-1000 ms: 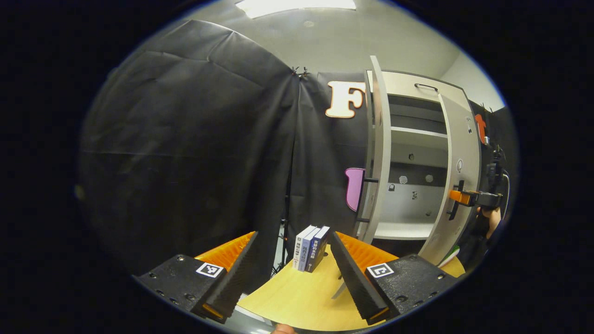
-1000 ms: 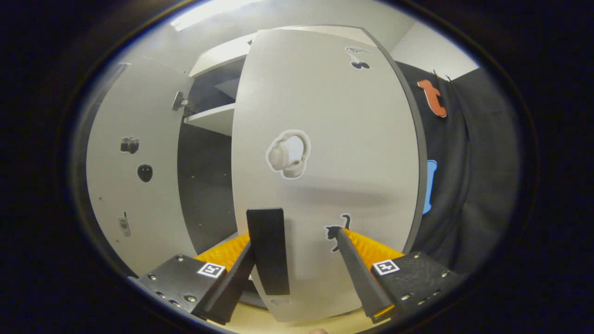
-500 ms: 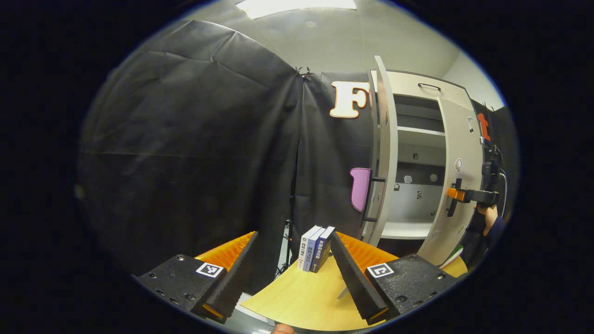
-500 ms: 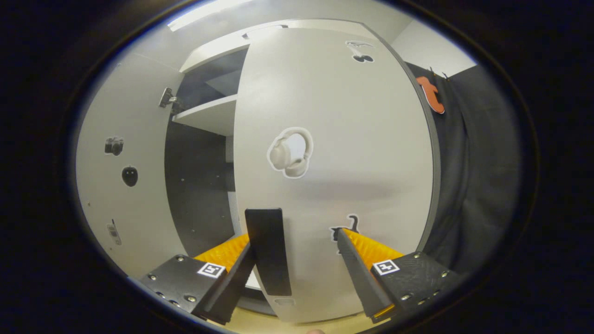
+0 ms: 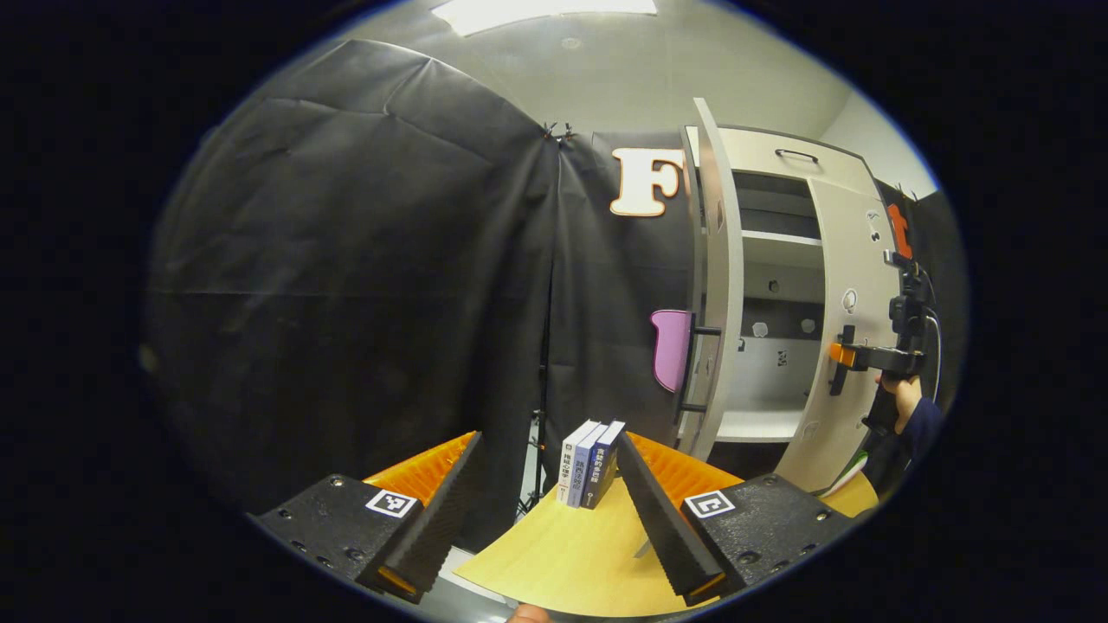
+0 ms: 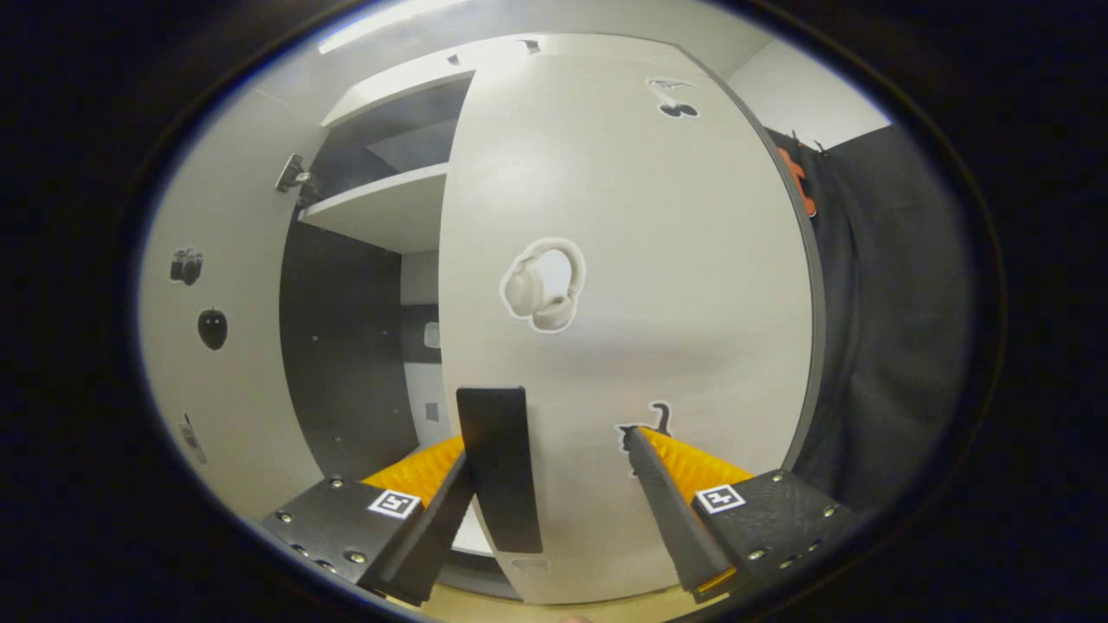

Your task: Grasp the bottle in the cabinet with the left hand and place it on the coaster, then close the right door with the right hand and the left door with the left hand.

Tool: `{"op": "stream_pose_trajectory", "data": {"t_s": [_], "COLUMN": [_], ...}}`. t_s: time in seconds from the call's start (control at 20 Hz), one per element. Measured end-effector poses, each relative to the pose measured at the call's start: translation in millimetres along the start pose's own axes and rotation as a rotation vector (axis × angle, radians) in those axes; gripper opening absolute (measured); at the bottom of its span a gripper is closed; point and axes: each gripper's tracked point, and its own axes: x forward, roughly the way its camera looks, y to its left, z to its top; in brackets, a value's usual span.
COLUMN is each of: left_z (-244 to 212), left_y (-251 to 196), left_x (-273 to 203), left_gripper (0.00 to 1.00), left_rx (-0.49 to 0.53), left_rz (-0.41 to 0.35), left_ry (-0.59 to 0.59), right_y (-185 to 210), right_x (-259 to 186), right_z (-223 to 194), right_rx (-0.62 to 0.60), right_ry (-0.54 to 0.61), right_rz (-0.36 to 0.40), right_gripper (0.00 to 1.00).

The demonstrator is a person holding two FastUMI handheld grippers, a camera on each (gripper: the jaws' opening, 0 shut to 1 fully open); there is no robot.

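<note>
My right gripper (image 6: 550, 484) is spread wide and pointed square at the face of the right door (image 6: 640, 329). The door's dark handle (image 6: 500, 467) stands upright just inside my left finger (image 6: 433, 536), close against it, though I cannot tell whether the finger actually touches it. My right finger (image 6: 671, 510) lies well apart from the handle, its tip against or just short of the door panel near a small cat sticker (image 6: 645, 424); nothing is clamped between the two. Above my fingers a headphone sticker (image 6: 541, 285) sits on the door. To the left of the door edge the cabinet (image 6: 381, 216) is open, with a shelf up high and a dark interior below it, and farther left is the inner face of the left door (image 6: 216, 346).

My left gripper (image 5: 545, 510) is also spread wide and holds nothing. Between its fingers, ahead and below, is the yellow table (image 5: 571, 562) with a few books (image 5: 589, 463) standing upright at its far edge. Ahead to the right stands the cabinet (image 5: 770, 363), its left door (image 5: 714, 303) swung out edge-on toward me. Beyond it the right gripper (image 5: 844, 355) and the hand (image 5: 900, 394) holding it sit at the right door (image 5: 853, 337), by its handle. I cannot make out the bottle or the coaster from either camera.
</note>
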Motion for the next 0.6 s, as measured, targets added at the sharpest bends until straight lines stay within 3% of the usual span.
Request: {"op": "stream_pose_trajectory", "data": {"t_s": [0.6], "left_z": [-7.2], "left_y": [11.2], "left_x": [7.3], "left_gripper": [0.94], "left_rx": [0.004], "left_rz": [-0.001], "left_ry": [0.012], "right_y": [1.0], "right_x": [5.9], "right_z": [-3.9], "right_rx": [-0.032], "right_ry": [-0.022], "right_rz": [-0.044], "right_gripper": [0.98]}}
